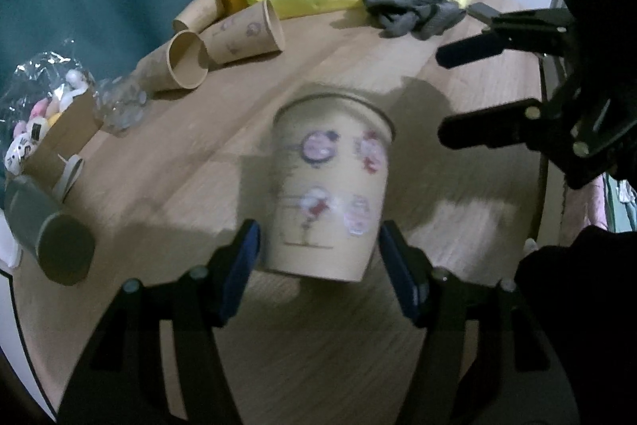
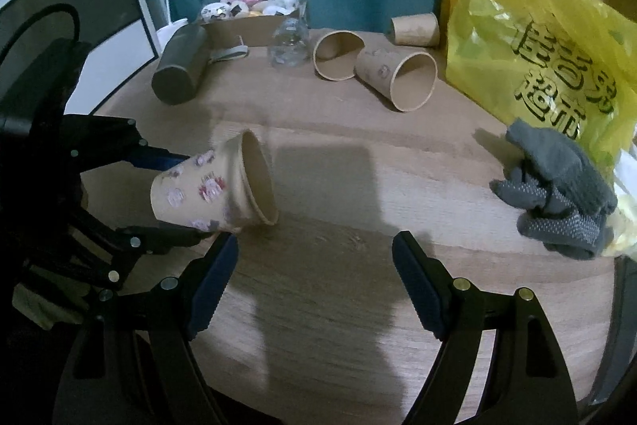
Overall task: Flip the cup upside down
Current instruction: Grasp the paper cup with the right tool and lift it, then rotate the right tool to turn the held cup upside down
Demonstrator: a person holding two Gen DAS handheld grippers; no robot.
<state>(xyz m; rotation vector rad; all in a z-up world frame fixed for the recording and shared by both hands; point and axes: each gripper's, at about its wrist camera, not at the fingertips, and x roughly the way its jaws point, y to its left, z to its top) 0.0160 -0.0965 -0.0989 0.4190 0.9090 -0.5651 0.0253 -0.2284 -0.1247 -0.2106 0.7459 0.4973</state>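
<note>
A tan paper cup (image 1: 328, 186) with cartoon stickers sits between the fingers of my left gripper (image 1: 318, 257), base toward the camera and mouth pointing away. In the right wrist view the same cup (image 2: 211, 186) is tilted, mouth to the right and rim near the table, held at its base by the left gripper (image 2: 179, 198), which is shut on it. My right gripper (image 2: 314, 281) is open and empty just right of the cup; it also shows in the left wrist view (image 1: 446, 98) at the right.
Three more paper cups (image 2: 398, 78) lie on their sides at the back of the wooden table (image 2: 358, 305). A yellow plastic bag (image 2: 537, 46), grey gloves (image 2: 557, 186), a dark cylinder (image 2: 179, 66), a clear glass (image 2: 288, 42) and a box of sweets (image 2: 251, 10) ring the table.
</note>
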